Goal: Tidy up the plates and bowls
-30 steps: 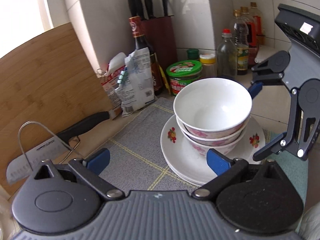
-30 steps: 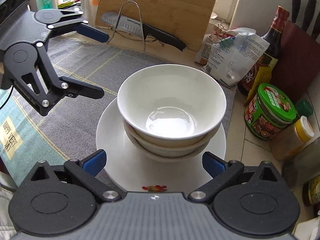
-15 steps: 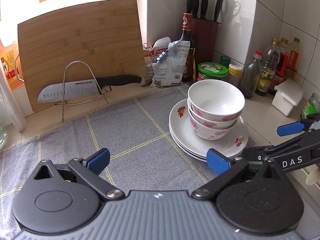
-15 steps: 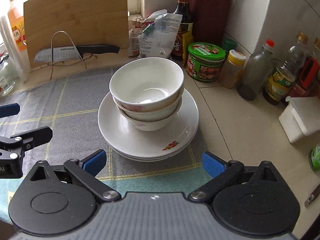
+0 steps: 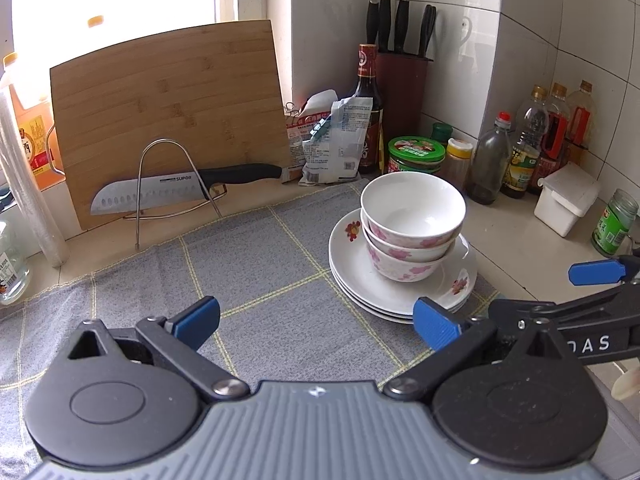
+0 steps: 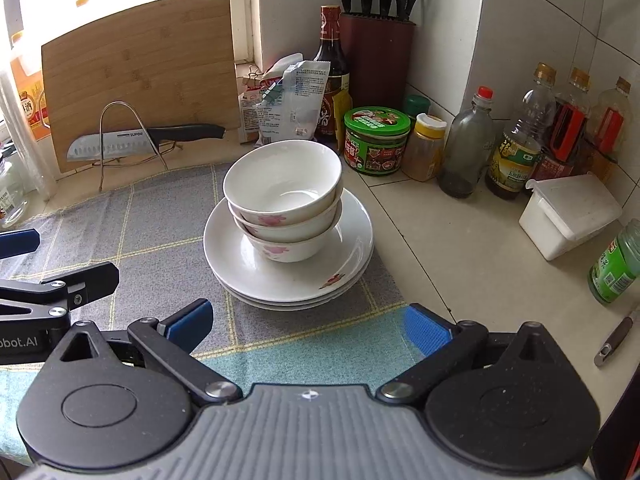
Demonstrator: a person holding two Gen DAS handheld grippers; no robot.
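Both hand-held grippers (image 5: 316,320) (image 6: 306,324) wide apart, empty

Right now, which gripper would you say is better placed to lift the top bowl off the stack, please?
Probably the right gripper: the top bowl sits almost centred between its open fingers, whereas for the left gripper the stack lies off to its right.

- Left gripper (image 5: 316,320) and right gripper (image 6: 308,326), jaws apart and empty, have pulled back from the stacked bowls (image 6: 285,200).
- Both now hang well short of the plates (image 6: 352,248).
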